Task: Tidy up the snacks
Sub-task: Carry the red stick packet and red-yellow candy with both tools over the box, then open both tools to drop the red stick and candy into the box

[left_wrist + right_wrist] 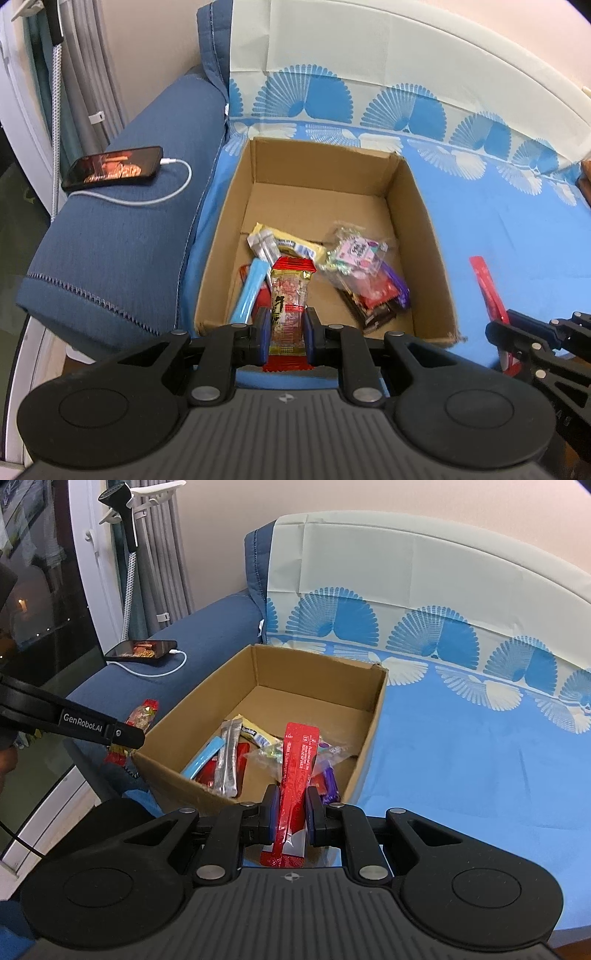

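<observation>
Box: cardboard box sits open-topped on a blue patterned sheet, beside a dark blue sofa arm; its far half is bare cardboard floor.
Box contents: snacks bunch in the near half: a pale yellow packet towards the middle, a light blue stick on the left side, grey sachets beside it, a clear bag of mixed sweets on the right, and purple and dark red wrappers under that bag.
Left gripper: left gripper is clamped on a red-and-gold snack bar, its blue pads pressing both long edges.
Snack bar, axis: long axis runs straight along the fingers; its front end reaches over the box's near wall, above the pile, and its red tail end sticks out behind the pads.
Right gripper: right gripper is clamped on a long red sachet.
Sachet, axis: long axis runs along the fingers, leaning slightly right at the tip; the tip stands above the box's near right part, over the clear bag.
Sofa arm: a phone with a lit screen lies there, with a white cable plugged in.
</observation>
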A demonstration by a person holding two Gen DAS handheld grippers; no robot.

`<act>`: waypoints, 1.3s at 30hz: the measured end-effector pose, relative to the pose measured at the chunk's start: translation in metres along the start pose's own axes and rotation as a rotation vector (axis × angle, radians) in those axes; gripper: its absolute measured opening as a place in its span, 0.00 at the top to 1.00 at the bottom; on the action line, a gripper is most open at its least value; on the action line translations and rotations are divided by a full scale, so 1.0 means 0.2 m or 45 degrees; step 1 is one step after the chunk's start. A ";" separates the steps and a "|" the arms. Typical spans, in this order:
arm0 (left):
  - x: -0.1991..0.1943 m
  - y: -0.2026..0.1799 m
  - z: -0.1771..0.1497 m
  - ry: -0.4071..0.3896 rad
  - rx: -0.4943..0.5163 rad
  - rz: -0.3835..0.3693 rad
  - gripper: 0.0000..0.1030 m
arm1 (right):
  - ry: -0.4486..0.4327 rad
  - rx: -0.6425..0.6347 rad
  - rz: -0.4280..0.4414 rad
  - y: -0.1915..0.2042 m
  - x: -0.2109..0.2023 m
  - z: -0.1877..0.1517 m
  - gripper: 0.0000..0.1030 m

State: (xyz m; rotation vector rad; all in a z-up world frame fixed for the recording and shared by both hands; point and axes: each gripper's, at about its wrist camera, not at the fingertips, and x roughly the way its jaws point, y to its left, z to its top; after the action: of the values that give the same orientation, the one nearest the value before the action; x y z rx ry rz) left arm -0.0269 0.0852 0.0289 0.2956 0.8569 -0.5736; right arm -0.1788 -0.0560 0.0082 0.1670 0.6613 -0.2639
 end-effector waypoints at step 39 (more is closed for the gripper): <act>0.73 0.01 0.45 0.111 0.061 0.021 0.80 | 0.074 0.082 0.024 -0.16 0.81 0.35 0.84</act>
State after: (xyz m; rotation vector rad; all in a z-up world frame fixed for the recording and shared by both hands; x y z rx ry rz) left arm 0.1054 -0.0070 -0.0276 0.3733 0.9248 -0.5699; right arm -0.0253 -0.1336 -0.0413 0.2433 0.7093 -0.2634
